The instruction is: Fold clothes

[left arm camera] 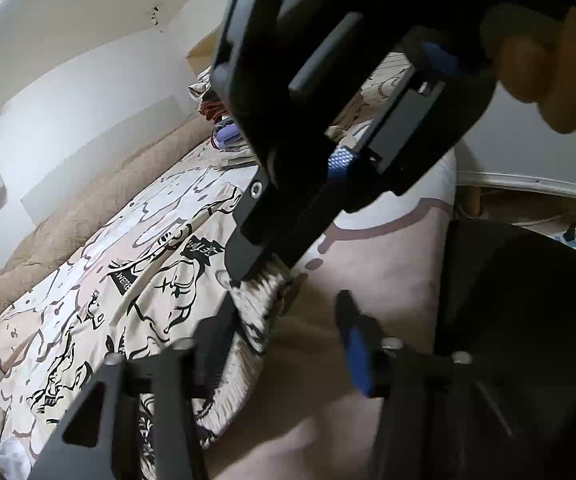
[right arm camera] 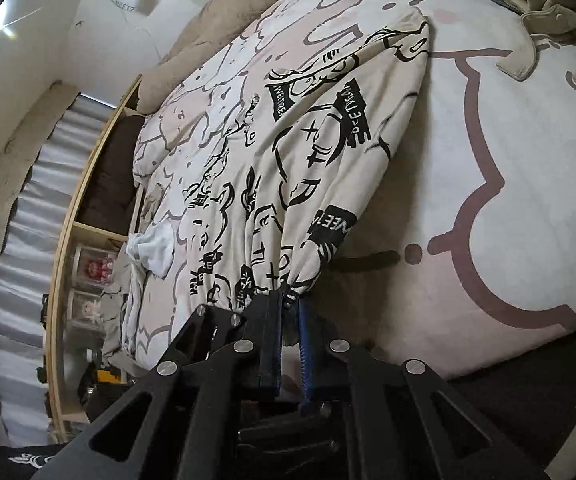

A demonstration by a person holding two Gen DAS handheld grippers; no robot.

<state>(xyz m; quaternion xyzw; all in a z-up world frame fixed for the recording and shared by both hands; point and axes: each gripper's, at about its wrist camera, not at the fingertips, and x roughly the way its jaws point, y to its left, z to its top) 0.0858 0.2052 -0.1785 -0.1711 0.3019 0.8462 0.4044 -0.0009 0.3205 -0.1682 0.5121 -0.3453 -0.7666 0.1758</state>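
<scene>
A beige garment with black graffiti print (right arm camera: 307,152) lies stretched across the bed. My right gripper (right arm camera: 289,300) is shut on its gathered ribbed hem and holds it taut. In the left wrist view the same garment (left arm camera: 160,264) shows, with its ribbed hem (left arm camera: 260,292) pinched under the right gripper's body (left arm camera: 327,92), which fills the upper frame. My left gripper (left arm camera: 284,336) is open, its jaws either side of the hem, the left finger (left arm camera: 216,344) touching the cloth.
The bed has a pink and white cartoon cover (right arm camera: 507,184). A beige blanket (left arm camera: 88,208) lies along the wall. More clothes (right arm camera: 527,12) are piled at the bed's far end. A wooden shelf unit (right arm camera: 88,240) stands beside the bed. The person's dark clothing (left arm camera: 527,320) is close by.
</scene>
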